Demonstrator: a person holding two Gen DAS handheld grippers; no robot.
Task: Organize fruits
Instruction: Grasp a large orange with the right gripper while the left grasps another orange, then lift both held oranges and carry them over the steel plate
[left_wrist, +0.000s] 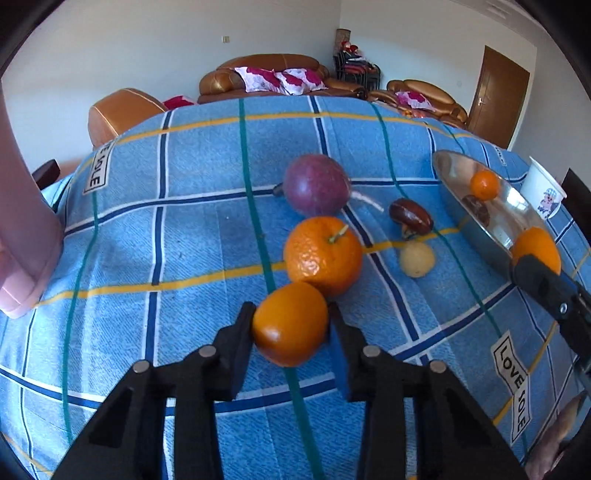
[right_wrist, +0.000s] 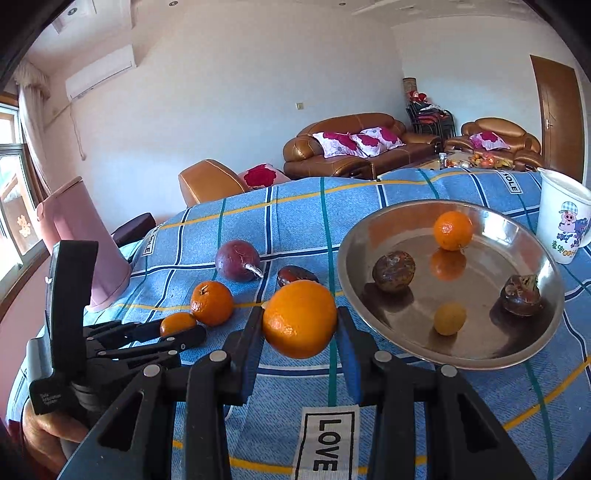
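A steel plate (right_wrist: 369, 236) sits on the blue checked cloth, holding a small tangerine (right_wrist: 453, 230), two dark brown fruits (right_wrist: 393, 271) and a little yellow one (right_wrist: 449, 318). Left of the plate lie a purple passion fruit (left_wrist: 317, 190), a stemmed tangerine (left_wrist: 323, 255), a brown fruit (left_wrist: 410, 217) and a pale yellow fruit (left_wrist: 417, 259), close together.

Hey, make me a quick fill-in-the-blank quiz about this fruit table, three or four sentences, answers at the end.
1. Each pair of tongs, left tongs and right tongs, is shut on an ____.
2. The metal plate holds ____ pieces of fruit.
3. The purple passion fruit lies on the ____, not in the plate.
4. The white cup beside the plate bears a cartoon ____.

Missing words: orange; four; tablecloth; pig
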